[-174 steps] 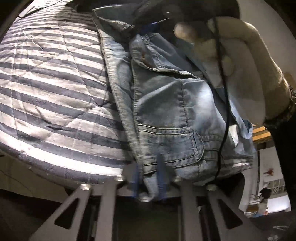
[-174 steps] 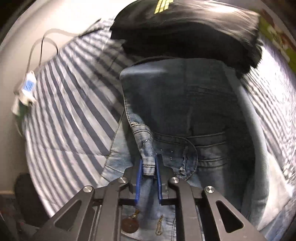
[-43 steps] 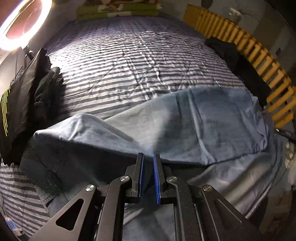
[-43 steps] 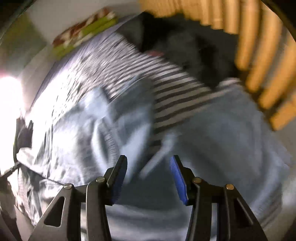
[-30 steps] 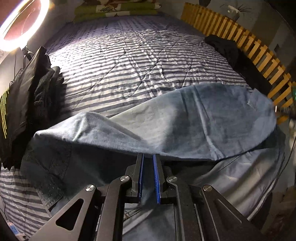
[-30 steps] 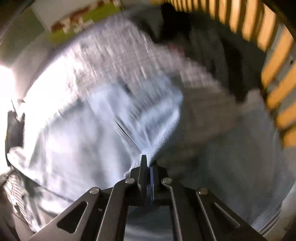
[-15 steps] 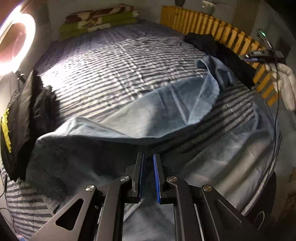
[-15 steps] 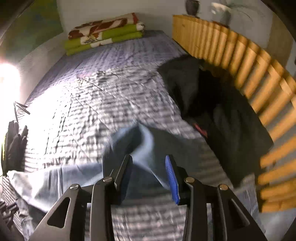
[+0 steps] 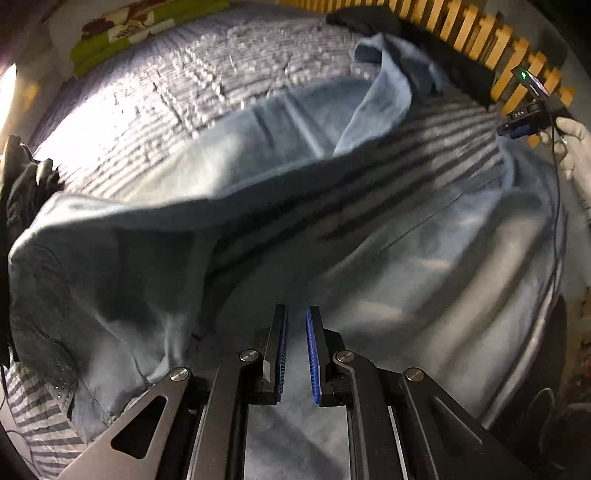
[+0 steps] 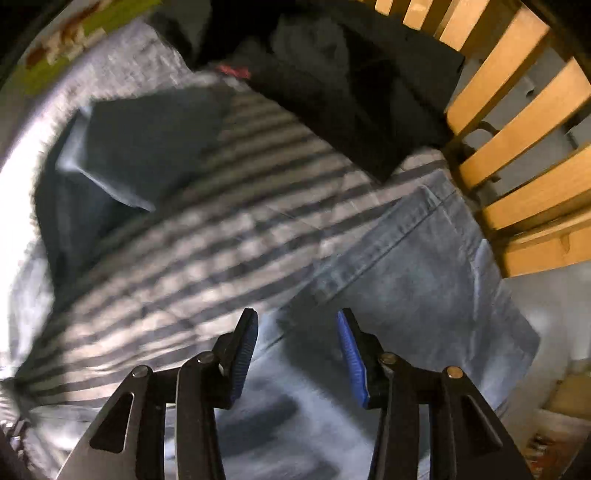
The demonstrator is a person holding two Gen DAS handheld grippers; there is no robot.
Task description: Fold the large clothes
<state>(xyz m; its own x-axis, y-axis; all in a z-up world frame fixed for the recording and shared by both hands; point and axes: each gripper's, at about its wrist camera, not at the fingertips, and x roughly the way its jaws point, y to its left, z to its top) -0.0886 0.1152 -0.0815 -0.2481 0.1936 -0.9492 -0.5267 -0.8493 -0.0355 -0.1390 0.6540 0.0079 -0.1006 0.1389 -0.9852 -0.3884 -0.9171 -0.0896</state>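
From the left wrist, the left gripper [image 9: 295, 350] has its jaws a little apart above the jeans [image 9: 424, 266], which lie spread on the striped bed [image 9: 184, 85].

From the right wrist, the right gripper [image 10: 295, 354] is wide apart over one jeans leg [image 10: 413, 266], near the wooden slats [image 10: 517, 155].

One pair of jeans [image 9: 424, 266] lies on the bed [image 9: 221, 74], with two dark garment piles [image 9: 22, 184] and one folded blanket stack [image 9: 140, 26].

Dim room, hard light from 9 to 10 o'clock blowing out the striped bed cover [image 9: 110, 122], both views motion-blurred, strong fisheye bending with black vignette at all edges.
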